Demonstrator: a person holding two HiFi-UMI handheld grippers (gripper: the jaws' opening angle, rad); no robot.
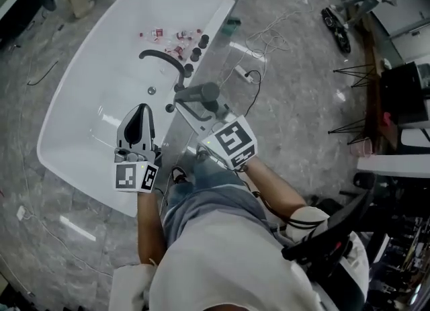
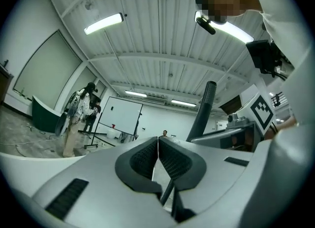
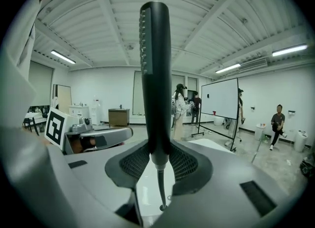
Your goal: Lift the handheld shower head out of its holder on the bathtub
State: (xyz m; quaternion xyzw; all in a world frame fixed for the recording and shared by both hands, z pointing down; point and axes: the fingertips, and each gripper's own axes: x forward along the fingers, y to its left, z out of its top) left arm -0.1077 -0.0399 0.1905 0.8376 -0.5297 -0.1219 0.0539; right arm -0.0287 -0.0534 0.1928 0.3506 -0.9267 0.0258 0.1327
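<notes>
step in hand: the lift looks done; the shower head (image 3: 155, 64) stands upright, high in the middle of the right gripper view, well above the white bathtub (image 1: 87, 81), and clear of any holder that shows
right gripper (image 3: 157, 155): clamped on the lower end of the shower head's handle, one dark pad pressing on each side
left gripper (image 2: 158, 155): pads together with nothing held; it hangs at lower left of centre in the head view, over the near end of the tub
hose (image 3: 161, 187): runs from the handle's base straight down to a small round fitting on the white surface, at the bottom middle of the right gripper view
next move: judged, only a steady hold is needed, with slack kept in the hose so it does not tug on the fitting
bathtub: no water shows; a drain (image 1: 152, 91) sits mid-floor, under the black curved spout (image 1: 164, 58)
bathtub contents: small red-and-white bits (image 1: 176, 37) at the far end, upper middle of the head view; too small to name
</notes>
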